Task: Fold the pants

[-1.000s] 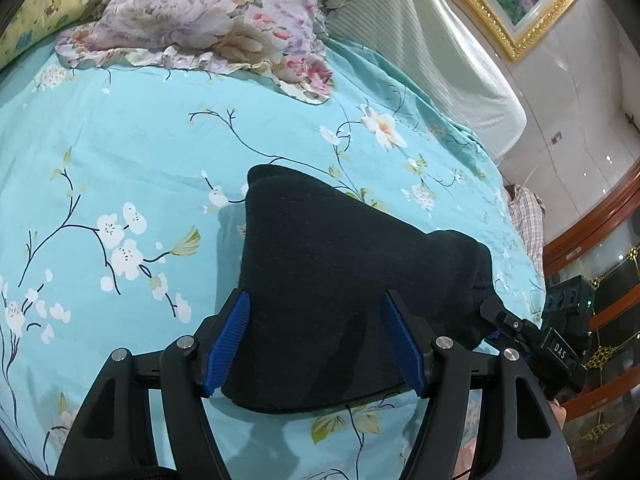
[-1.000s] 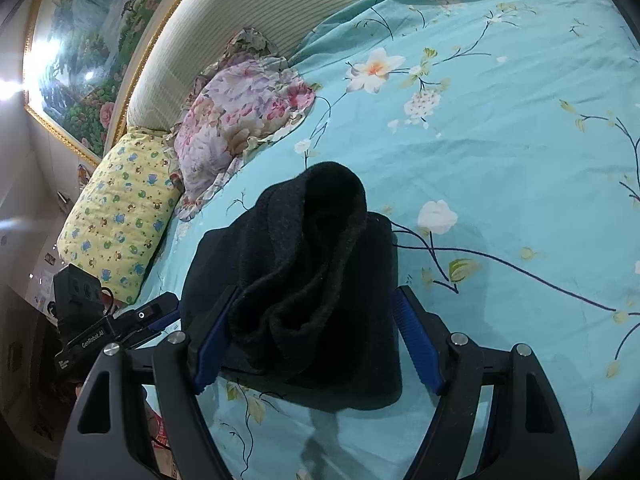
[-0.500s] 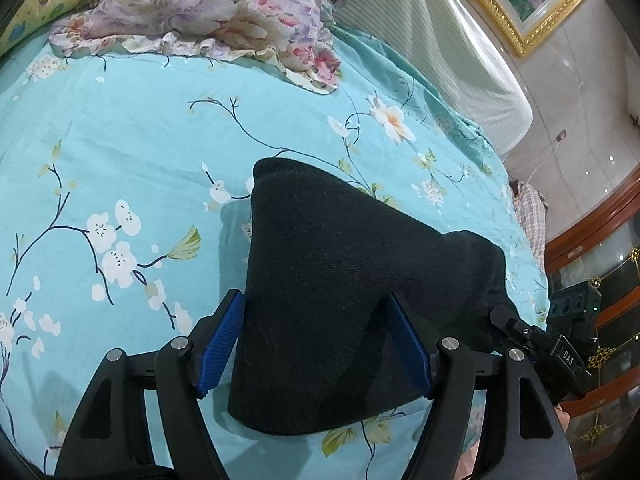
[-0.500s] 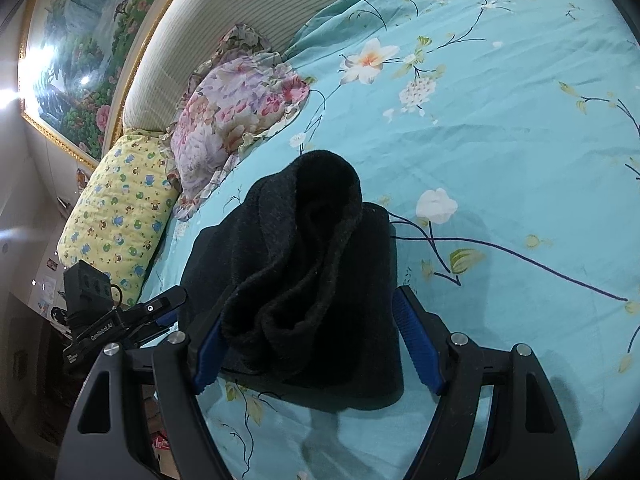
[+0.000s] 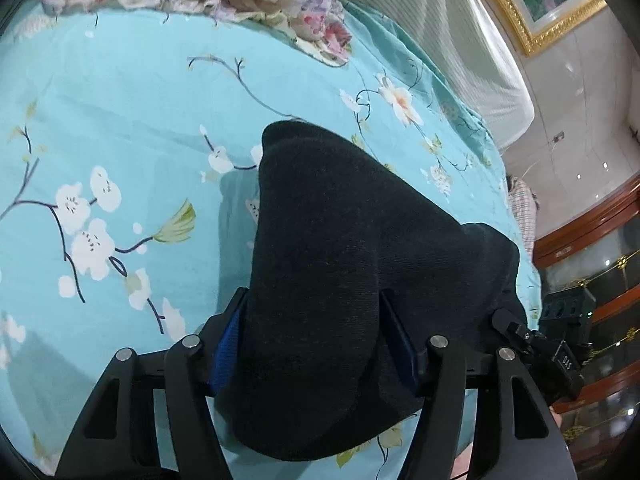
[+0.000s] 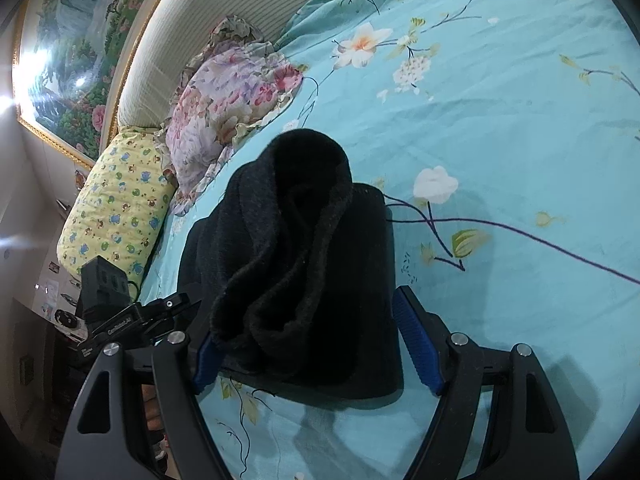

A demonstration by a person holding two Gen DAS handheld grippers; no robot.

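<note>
The black pants point(image 5: 340, 264) lie as a thick folded bundle on the turquoise floral bedsheet point(image 5: 120, 120). My left gripper point(image 5: 314, 340) straddles the near end of the bundle, its blue pads wide apart on either side of the cloth, which bulges up between them. In the right wrist view the pants point(image 6: 304, 256) show as rolled, fuzzy layers over a flat folded part. My right gripper point(image 6: 316, 344) is open around that end, pads on both sides. Each gripper shows at the edge of the other's view.
A floral pillow point(image 6: 228, 96) and a yellow patterned pillow point(image 6: 116, 208) lie near the striped headboard point(image 6: 224, 12). A framed painting point(image 6: 72, 60) hangs on the wall. The bed edge and wooden furniture point(image 5: 592, 248) are at the right of the left wrist view.
My left gripper has pushed forward over the bundle, so the cloth now rises higher between its pads. My right gripper has moved slightly closer to the pants. Both stay open.
</note>
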